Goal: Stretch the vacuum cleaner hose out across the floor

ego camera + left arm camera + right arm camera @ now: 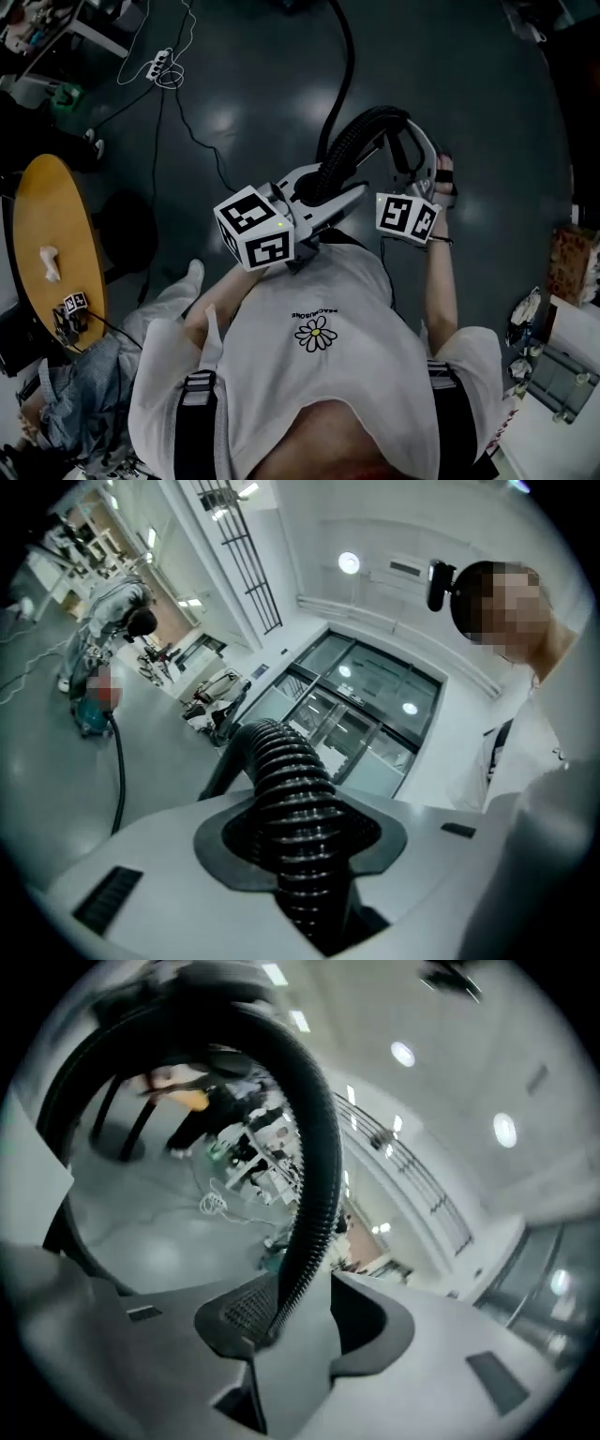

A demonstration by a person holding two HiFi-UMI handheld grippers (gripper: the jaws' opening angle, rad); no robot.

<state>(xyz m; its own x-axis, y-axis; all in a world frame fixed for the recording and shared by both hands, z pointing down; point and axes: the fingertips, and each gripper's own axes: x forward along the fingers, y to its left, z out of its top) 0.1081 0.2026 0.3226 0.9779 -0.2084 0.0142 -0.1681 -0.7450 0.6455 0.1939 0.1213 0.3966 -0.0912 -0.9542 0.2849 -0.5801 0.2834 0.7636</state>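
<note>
Seen from above, a person in a white shirt holds two grippers out at chest height over a dark, glossy floor (262,84). A black hose (352,141), ribbed like a coiled spring, arches in a raised loop from one gripper to the other. The left gripper (328,192) has its jaws pinching the hose; in the left gripper view the thick corrugated tube (291,799) fills the dark rubbery pads of the left gripper (300,832) and curves away beyond them. The right gripper (412,150) has its jaws spread: in the right gripper view the hose (314,1176) passes between the jaws of the right gripper (300,1321), lying against one textured pad with a gap to the other. From the left gripper a smoother black length runs away along the floor toward its far edge. Near the floor's left edge stands a round, orange wooden desk (47,187) with a crumpled white paper (49,264) on it
</note>
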